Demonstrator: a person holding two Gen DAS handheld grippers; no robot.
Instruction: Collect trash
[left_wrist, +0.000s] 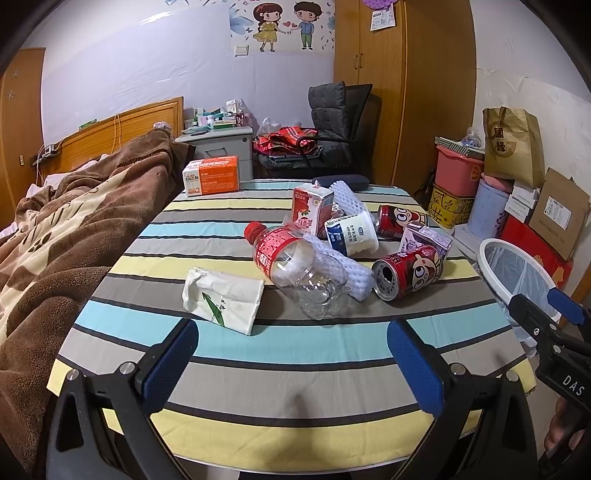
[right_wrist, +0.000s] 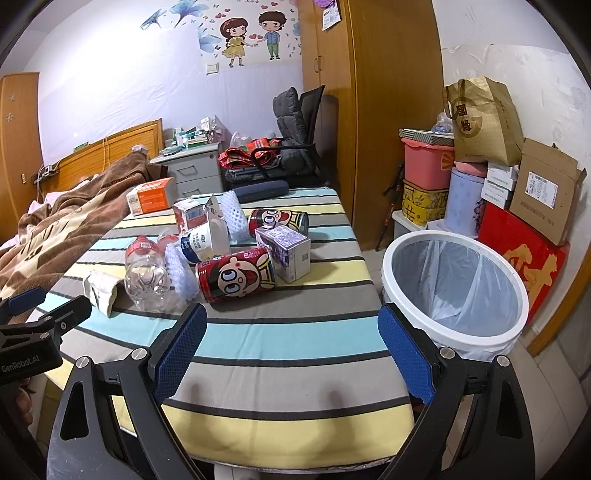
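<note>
Trash lies on the striped table (left_wrist: 295, 347): a clear plastic bottle (left_wrist: 295, 266) with a red cap, a tissue pack (left_wrist: 223, 295), white foam netting (left_wrist: 343, 266), a near red can (left_wrist: 406, 271), a far red can (left_wrist: 399, 218), a yogurt cup (left_wrist: 352, 234), a red carton (left_wrist: 308, 210) and a purple carton (left_wrist: 426, 236). The white bin (right_wrist: 456, 288) with a plastic liner stands right of the table. My left gripper (left_wrist: 291, 358) is open and empty over the near table edge. My right gripper (right_wrist: 291, 347) is open and empty, between the near can (right_wrist: 236, 275) and the bin.
An orange box (left_wrist: 212, 179) and a dark case (left_wrist: 340, 181) lie at the table's far end. A bed with a brown blanket (left_wrist: 55, 236) runs along the left. Stacked boxes and a paper bag (right_wrist: 484, 122) stand behind the bin. A chair (left_wrist: 332, 125) and a wardrobe stand beyond.
</note>
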